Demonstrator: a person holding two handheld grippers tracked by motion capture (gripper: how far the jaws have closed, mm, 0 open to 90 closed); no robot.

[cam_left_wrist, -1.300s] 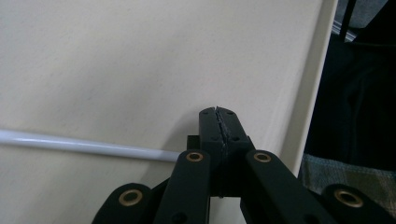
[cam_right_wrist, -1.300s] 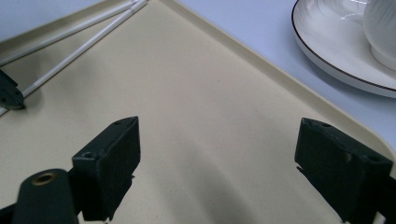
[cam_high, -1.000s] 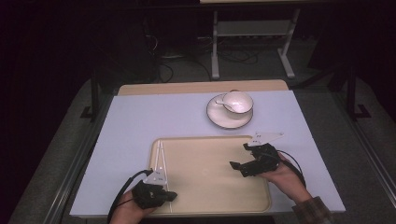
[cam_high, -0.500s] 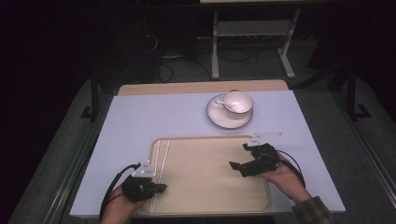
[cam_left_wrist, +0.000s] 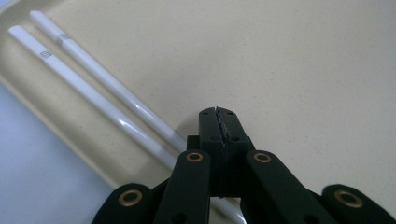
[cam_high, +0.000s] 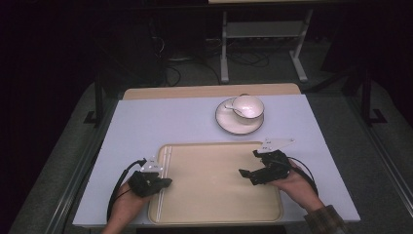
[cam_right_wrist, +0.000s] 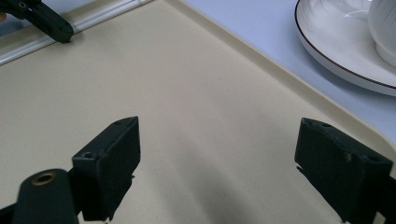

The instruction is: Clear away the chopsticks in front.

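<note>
On the beige tray [cam_high: 219, 214] lie two white chopsticks [cam_left_wrist: 93, 88].

You've got a cup [cam_high: 247, 106] on a saucer [cam_high: 229, 123] at the counter's [cam_high: 165, 122] far right, well apart from everything. Metal rack [cam_high: 263, 29] sits behind the counter.

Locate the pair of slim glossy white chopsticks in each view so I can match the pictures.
High view: the white chopsticks lie inside the flat beige tray, along its left rim, ahead of the left gripper.
Left gripper view: upper left, running diagonally down to the shut jaws.
Right gripper view: top left corner, along the tray's rim.
Shared landmark: the left gripper's black tip beside them.
</note>
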